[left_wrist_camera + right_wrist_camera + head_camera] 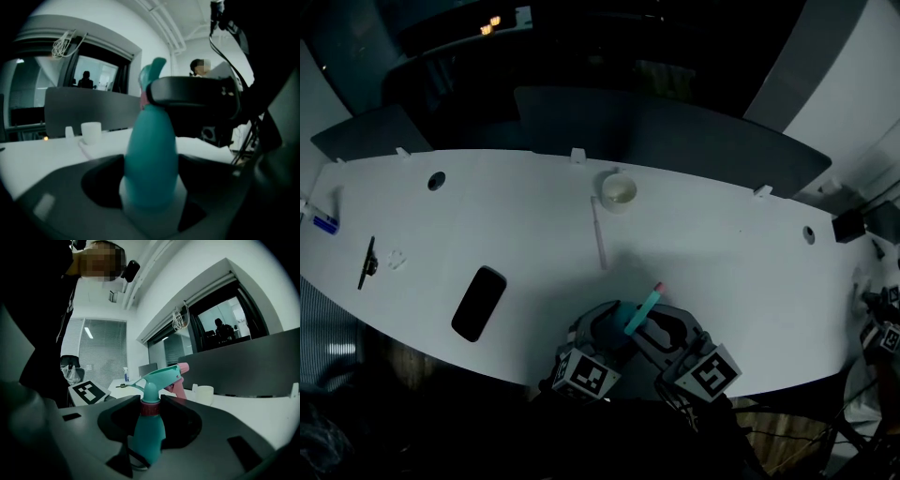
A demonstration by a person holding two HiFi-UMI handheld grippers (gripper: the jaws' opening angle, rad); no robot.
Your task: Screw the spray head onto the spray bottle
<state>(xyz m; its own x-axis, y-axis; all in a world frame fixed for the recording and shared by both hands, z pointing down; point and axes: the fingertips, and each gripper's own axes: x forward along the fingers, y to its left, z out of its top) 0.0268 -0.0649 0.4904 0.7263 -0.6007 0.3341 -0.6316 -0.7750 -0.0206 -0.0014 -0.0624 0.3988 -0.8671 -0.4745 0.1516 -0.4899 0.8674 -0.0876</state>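
Left gripper (151, 180): jaws wide, closed round the broad teal body of the spray bottle (151, 154), which stands upright between them.
Right gripper (150, 420): jaws narrower, closed on the pink collar (150, 408) of the spray head (161, 376), above the left gripper's hold.
Spray head: sits on the bottle's neck; the teal top ends in a pink nozzle (183, 367) that points toward the desk's far edge.
Bottle's place: at the near edge of the desk (722, 253), right of its middle, between the two grippers; whether its base touches the desk I cannot tell.
Beyond the grippers: a thin pale tube (599, 234) lies on the desk, running toward a white cup (618, 190) by the far edge.
Left of the grippers: a dark phone (479, 303) lies flat near the near edge; a dark pen-like thing (367, 262) and a small blue thing (325, 223) lie toward the left end.
Markings: black-and-white square markers on the cube (584, 375) of each gripper.
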